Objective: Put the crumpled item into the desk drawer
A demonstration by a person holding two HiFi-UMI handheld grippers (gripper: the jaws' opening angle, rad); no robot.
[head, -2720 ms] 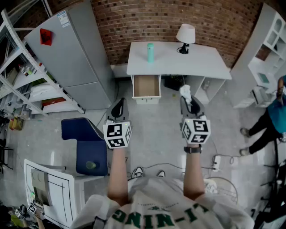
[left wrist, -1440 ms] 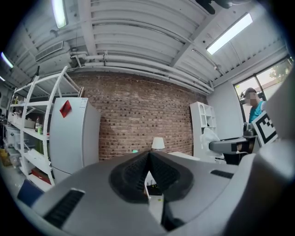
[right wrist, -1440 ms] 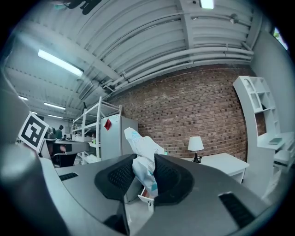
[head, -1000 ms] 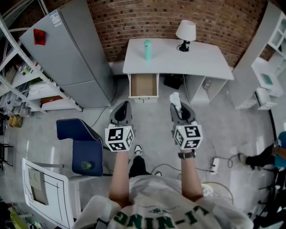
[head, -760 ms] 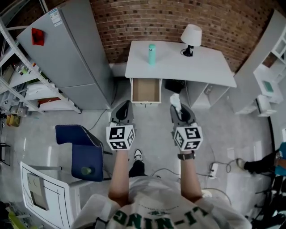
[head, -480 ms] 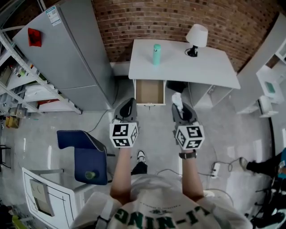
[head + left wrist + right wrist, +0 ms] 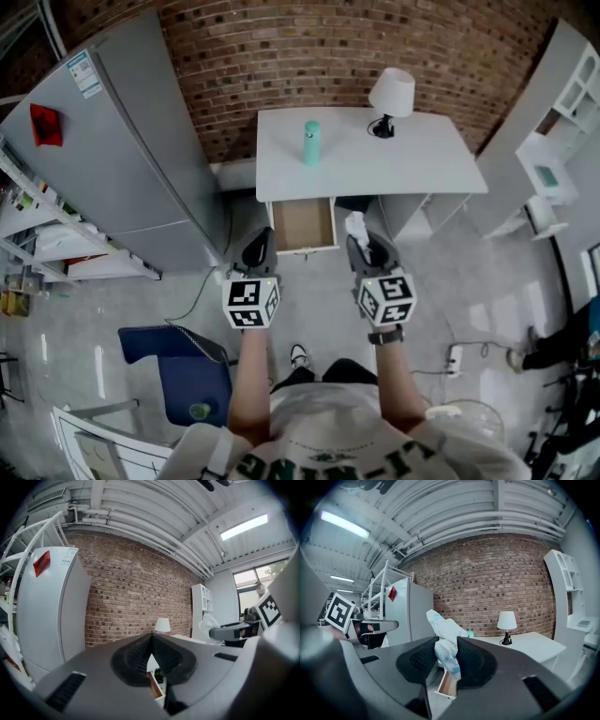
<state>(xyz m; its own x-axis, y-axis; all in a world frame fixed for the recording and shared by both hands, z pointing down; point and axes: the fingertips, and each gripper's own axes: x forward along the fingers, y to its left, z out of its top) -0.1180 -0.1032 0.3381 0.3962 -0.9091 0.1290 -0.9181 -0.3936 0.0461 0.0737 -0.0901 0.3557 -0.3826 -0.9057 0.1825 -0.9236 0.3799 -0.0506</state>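
Drawer [image 7: 302, 225] under the white worktop [image 7: 412, 164] is pulled out, with its bare brown bottom showing. The crumpled item [image 7: 356, 223] isn't in it; the right tongs [image 7: 364, 242] hold it in the air, just right of the drawer front.

Right gripper view: the right tongs [image 7: 447, 644] are pinching the crumpled item [image 7: 444, 637], a white wad with some blue print. It sticks up past the pads, and a slice of the open drawer [image 7: 447, 684] shows below it.

Left tongs [image 7: 260, 241] are just left of the drawer front. Left gripper view: the left tongs [image 7: 151, 638] are pressed together with nothing between them.

On the worktop: a teal bottle [image 7: 311, 142] towards the left, and a lamp [image 7: 391, 94] at the back, both upright.

Compared with the earliest frame:
- Both tongs have closed in on the desk. There was a clear stretch of floor before the drawer; now they flank its front edge.
- The blue chair [image 7: 187, 375] has dropped lower in the head view.
- The pinch on the item is unchanged, and the left tongs are still closed.
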